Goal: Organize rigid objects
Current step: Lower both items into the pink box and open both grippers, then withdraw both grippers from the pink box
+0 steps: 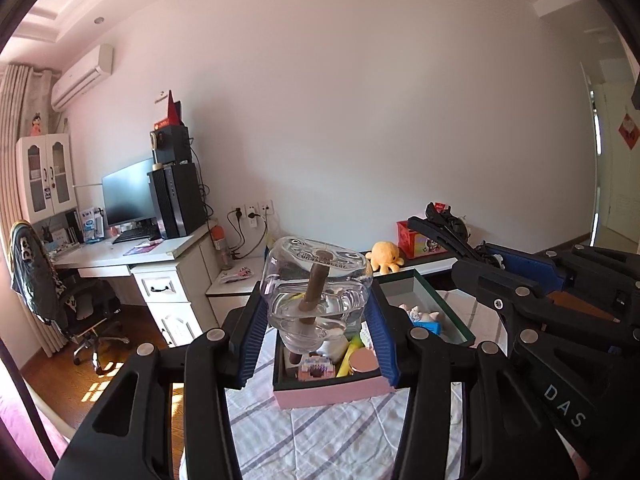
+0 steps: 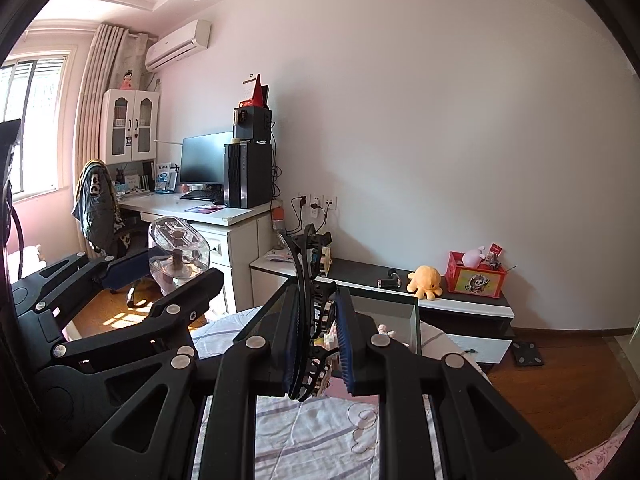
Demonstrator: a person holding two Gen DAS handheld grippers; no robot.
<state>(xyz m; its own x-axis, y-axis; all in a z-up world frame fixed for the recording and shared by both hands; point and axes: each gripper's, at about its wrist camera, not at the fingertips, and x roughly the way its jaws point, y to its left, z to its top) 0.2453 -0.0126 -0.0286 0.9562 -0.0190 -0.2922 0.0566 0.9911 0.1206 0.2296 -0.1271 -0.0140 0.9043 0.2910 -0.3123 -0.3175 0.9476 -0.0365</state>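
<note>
My left gripper [image 1: 316, 312] has its fingers clamped on a clear bottle [image 1: 316, 292] with a brown stick inside, held above the pink box [image 1: 332, 394] of toys on the bed [image 1: 320, 440]. My right gripper [image 2: 318, 344] pinches a black hair clip [image 2: 308, 300] above a dark tray [image 2: 414, 320].

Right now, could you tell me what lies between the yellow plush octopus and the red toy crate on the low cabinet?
Nothing: the right wrist view shows bare cabinet top between the octopus and crate.
</note>
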